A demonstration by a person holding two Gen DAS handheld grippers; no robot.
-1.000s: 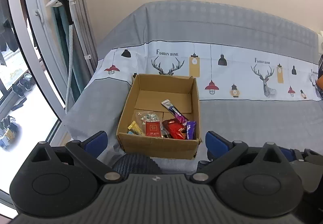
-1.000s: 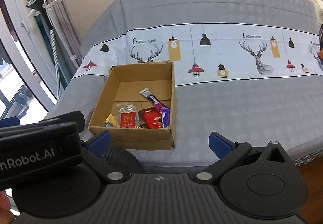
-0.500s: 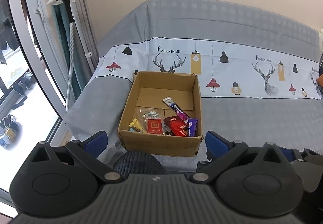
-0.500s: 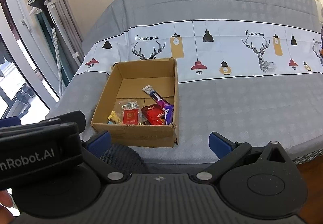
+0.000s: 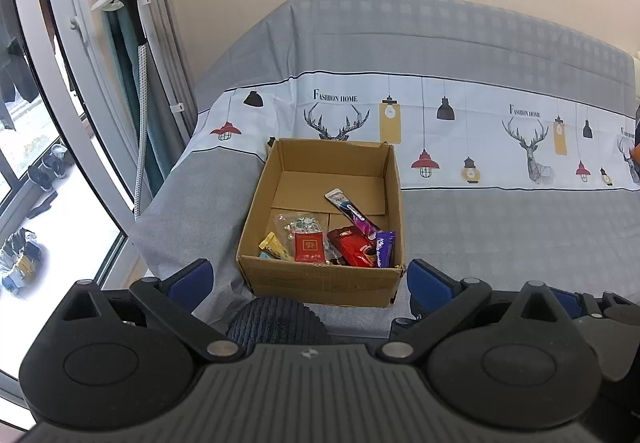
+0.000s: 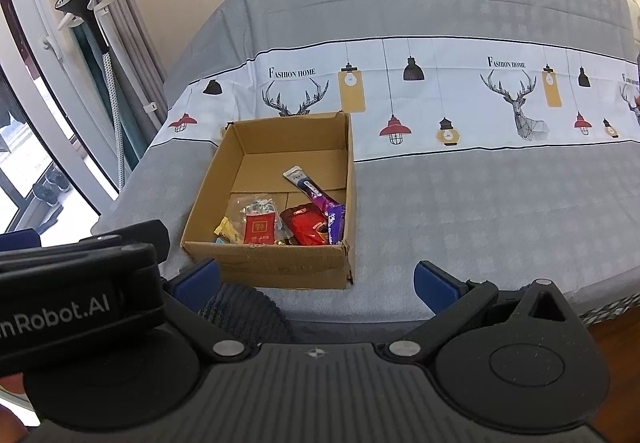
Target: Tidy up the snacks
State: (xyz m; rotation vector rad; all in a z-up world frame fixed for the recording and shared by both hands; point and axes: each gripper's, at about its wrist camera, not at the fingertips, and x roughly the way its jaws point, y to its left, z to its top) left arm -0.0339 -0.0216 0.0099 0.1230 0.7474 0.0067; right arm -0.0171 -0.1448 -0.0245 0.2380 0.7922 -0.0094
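Observation:
An open cardboard box (image 5: 320, 285) (image 6: 280, 267) stands on the bed near its front left corner. It holds several snack packets: a red square packet (image 5: 308, 246) (image 6: 259, 229), a glossy red bag (image 5: 352, 247) (image 6: 306, 229), a purple bar (image 5: 384, 249) (image 6: 335, 221), a long purple stick (image 5: 350, 209) (image 6: 306, 185), a clear bag (image 5: 300, 221) and a yellow candy (image 5: 274, 246) (image 6: 226, 230). My left gripper (image 5: 310, 281) is open and empty, just short of the box. My right gripper (image 6: 318, 281) is open and empty, to the right of the left one.
The bed (image 5: 500, 227) (image 6: 480, 203) has a grey and white sheet with deer and lamp prints. A garment steamer on a pole (image 5: 140, 43) (image 6: 102, 43) stands at the left by curtains and a window. A dark ribbed cushion (image 5: 276, 323) (image 6: 244, 313) lies below the box.
Both grippers have risen and drawn slightly nearer to the box; it sits a little lower and larger in both views. Both stay open.

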